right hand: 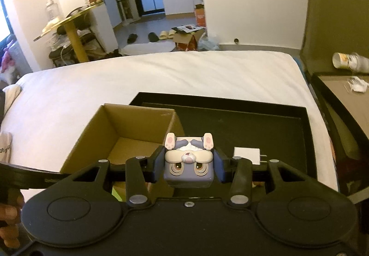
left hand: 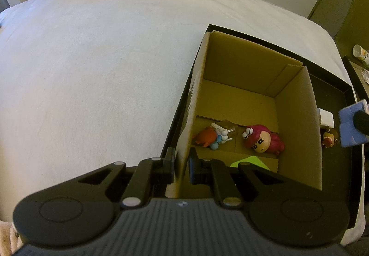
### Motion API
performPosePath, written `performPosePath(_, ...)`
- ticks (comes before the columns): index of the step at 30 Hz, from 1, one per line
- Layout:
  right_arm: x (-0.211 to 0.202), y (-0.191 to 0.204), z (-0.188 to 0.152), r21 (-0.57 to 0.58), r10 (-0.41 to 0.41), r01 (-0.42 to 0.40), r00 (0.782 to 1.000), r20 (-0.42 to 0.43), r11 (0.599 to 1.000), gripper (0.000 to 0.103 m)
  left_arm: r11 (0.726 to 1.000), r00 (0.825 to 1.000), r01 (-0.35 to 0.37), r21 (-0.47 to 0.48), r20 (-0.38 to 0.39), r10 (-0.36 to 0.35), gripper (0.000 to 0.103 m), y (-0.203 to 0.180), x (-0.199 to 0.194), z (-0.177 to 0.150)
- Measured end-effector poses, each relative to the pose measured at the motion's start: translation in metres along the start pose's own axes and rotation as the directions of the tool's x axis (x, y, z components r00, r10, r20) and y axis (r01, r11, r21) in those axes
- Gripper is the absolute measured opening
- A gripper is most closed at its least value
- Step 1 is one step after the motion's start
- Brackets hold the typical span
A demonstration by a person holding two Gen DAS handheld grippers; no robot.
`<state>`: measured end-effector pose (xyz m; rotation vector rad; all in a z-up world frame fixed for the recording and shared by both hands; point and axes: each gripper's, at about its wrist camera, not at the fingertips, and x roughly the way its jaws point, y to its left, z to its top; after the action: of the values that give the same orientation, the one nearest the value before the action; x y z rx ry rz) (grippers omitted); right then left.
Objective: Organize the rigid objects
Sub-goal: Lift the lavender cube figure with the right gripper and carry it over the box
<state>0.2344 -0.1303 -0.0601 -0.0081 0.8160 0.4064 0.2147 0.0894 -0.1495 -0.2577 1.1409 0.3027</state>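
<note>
- On the bed (left hand: 92, 60), near its right edge, a black tray (right hand: 253, 117) carries an open cardboard box (left hand: 297, 117) at the tray's left side.
- Left tool (left hand: 181, 165): jaws nearly shut, pinching the box's left wall between the pads — tool pointed steeply down.
- Inside the box, on its floor: a pink figurine (left hand: 263, 139) lying on its side towards the right wall, an orange and blue figurine (left hand: 208, 138) by the left wall with a small clear packet (left hand: 227, 128) touching it, and a green flat item (left hand: 250, 161) at the near end, partly hidden.
- Right tool (right hand: 188, 165): closed on a grey-purple cube toy (right hand: 188, 168) with a bunny face and ears — held above the tray, just right of the box's right wall.
- On the bare tray floor, right of the box: a white charger (right hand: 246, 154) and a small brown figurine (left hand: 329, 139) beside it.
- Left wrist view shows the cube toy at the frame's right edge, clear of the tray floor.
- A person's fingers (right hand: 9, 216) show at the lower left of the right wrist view.
</note>
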Motion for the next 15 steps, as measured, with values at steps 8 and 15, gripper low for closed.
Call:
performPosePath(8, 0.003, 0.023, 0.007, -0.039, 0.041, -0.041, 0.999, 0.000, 0.998, 0.043, 1.000, 1.000, 0.003, 0.001, 0.002, -0.003, 0.011, 0.000, 0.000, 0.000)
performPosePath(15, 0.014, 0.043, 0.013, -0.090, 0.079, -0.080, 0.997, -0.015, 0.993, 0.043, 1.000, 1.000, 0.009, -0.001, 0.001, -0.009, 0.011, 0.002, 0.000, -0.001)
